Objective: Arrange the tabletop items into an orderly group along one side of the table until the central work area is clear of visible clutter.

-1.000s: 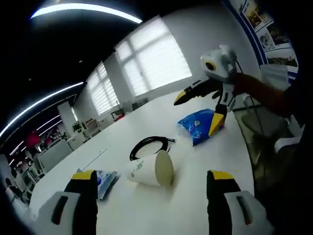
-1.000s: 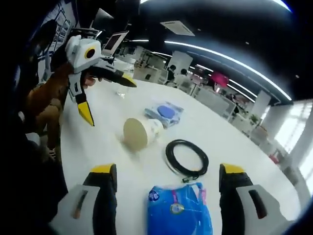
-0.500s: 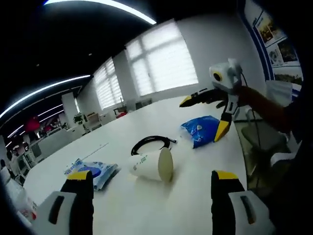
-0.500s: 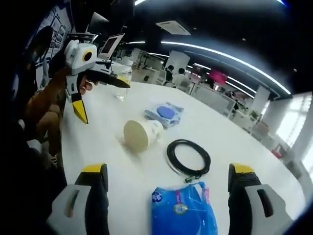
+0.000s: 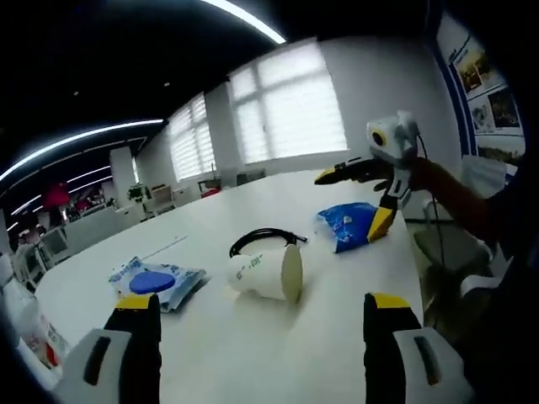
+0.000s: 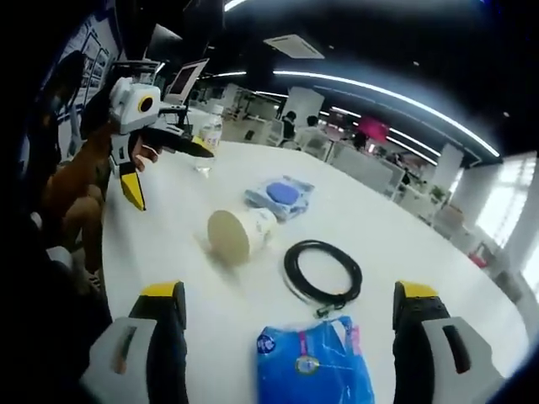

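Paper cup [image 5: 266,273] lies on its side mid-table, long axis crosswise, straight ahead of the left gripper [image 5: 263,353]; right gripper [image 6: 290,345] hangs over the blue packet [image 6: 313,370]. Both jaw pairs spread, empty.

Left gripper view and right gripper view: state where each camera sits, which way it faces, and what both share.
Left gripper view: rides the left tongs, open, looking across the white table toward the windows; the right tongs and the person's arm enter from the right.
Right gripper view: rides the right tongs, open, above the blue packet, facing the opposite way into the office; the left tongs enter from the left.
Shared: the tipped paper cup, black cable coil, clear pouch with a blue disc.
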`<act>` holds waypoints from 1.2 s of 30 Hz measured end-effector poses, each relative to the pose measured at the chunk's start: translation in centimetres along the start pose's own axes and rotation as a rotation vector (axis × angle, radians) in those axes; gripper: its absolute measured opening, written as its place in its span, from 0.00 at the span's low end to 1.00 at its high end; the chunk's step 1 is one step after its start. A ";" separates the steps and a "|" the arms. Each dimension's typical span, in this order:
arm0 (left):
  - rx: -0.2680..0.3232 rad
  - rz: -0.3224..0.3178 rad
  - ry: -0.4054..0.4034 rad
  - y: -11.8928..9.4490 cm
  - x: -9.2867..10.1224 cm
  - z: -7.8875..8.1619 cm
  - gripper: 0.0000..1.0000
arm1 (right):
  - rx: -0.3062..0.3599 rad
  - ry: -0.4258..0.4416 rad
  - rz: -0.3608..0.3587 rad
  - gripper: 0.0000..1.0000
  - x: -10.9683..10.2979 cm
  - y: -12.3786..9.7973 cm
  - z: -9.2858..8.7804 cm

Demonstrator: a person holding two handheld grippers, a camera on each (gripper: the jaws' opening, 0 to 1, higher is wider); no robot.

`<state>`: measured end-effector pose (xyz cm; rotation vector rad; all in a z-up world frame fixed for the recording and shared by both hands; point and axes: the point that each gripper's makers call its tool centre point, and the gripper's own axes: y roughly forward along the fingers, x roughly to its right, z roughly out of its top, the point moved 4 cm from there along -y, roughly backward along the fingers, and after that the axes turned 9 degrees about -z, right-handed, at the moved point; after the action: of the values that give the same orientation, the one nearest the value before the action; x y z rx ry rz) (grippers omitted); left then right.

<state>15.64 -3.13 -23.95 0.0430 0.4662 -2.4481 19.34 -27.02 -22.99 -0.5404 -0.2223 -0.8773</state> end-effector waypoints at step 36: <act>0.032 0.039 -0.128 -4.5 -1.2 -3.3 1.00 | -0.035 -0.032 0.061 0.87 -2.3 3.5 0.0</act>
<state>13.69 2.00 -25.41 -0.0900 0.3665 -2.4031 20.62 -23.69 -25.11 -0.5907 -0.2187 -0.8146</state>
